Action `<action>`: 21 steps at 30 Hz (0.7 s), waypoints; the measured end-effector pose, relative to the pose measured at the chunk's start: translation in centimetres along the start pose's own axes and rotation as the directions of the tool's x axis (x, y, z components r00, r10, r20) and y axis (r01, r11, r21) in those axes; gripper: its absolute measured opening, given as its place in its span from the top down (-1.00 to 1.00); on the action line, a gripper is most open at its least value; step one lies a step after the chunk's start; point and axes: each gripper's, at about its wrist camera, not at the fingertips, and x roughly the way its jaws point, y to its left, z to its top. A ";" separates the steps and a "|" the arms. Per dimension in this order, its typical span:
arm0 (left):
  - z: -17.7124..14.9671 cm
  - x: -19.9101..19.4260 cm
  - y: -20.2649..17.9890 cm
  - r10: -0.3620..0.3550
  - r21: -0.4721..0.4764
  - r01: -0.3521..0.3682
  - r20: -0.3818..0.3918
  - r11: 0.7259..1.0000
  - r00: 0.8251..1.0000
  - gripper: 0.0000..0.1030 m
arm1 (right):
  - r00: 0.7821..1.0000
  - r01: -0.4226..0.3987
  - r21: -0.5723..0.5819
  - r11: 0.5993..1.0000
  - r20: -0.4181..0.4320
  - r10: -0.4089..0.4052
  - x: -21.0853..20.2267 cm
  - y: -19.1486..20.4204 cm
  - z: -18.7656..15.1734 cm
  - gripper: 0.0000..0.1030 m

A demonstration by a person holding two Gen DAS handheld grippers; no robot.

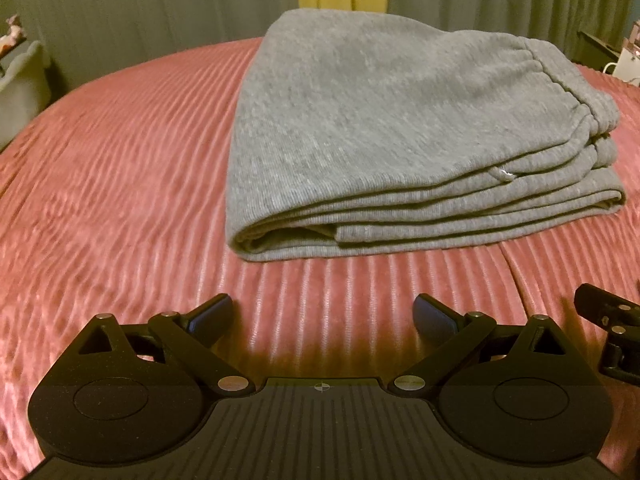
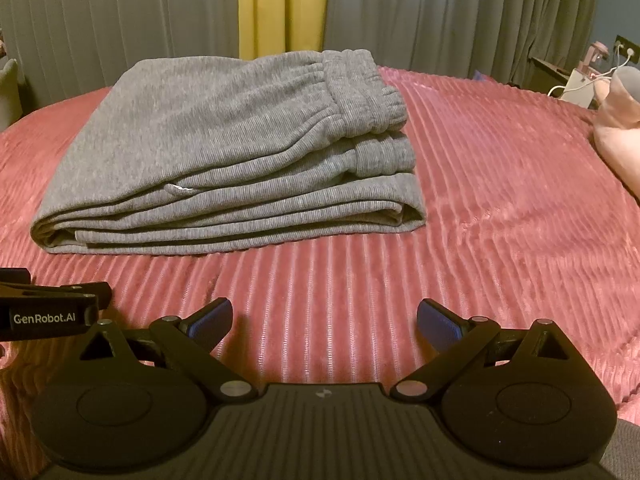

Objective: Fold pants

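Grey sweatpants (image 1: 360, 128) lie folded into a thick stack of layers on the pink ribbed bedspread (image 1: 120, 168), elastic waistband on top at the right. In the right wrist view the same grey sweatpants (image 2: 224, 152) sit left of centre. My left gripper (image 1: 322, 314) is open and empty, hovering over the bedspread short of the stack's near edge. My right gripper (image 2: 325, 318) is also open and empty, back from the stack and to its right. Each gripper shows at the other view's edge.
Grey and yellow curtains (image 2: 280, 4) hang behind the bed. A pink pillow (image 2: 616, 128) lies at the right, beside a nightstand with cables (image 2: 580, 80). A pale basket (image 1: 20, 76) stands off the bed's left side. Bare bedspread (image 2: 500, 200) stretches right of the stack.
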 end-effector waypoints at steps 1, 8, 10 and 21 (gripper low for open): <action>0.0 0.0 0.0 0.000 -0.001 0.000 -0.001 1.000 1.000 -0.95 | 1.000 -0.001 0.000 1.000 -0.001 0.001 0.0 0.0 0.0 -0.92; 0.2 0.0 0.0 0.001 -0.003 -0.001 -0.006 1.000 1.000 -0.95 | 1.000 -0.002 -0.003 1.000 -0.003 0.002 0.0 0.0 -0.1 -0.92; 0.2 0.1 0.0 0.001 -0.002 -0.001 -0.005 1.000 1.000 -0.95 | 1.000 -0.002 -0.004 1.000 -0.003 0.002 0.0 0.0 -0.1 -0.92; 0.2 0.1 0.2 -0.002 -0.004 0.002 -0.011 1.000 1.000 -0.95 | 1.000 -0.001 -0.009 1.000 -0.006 0.001 0.1 0.0 -0.2 -0.92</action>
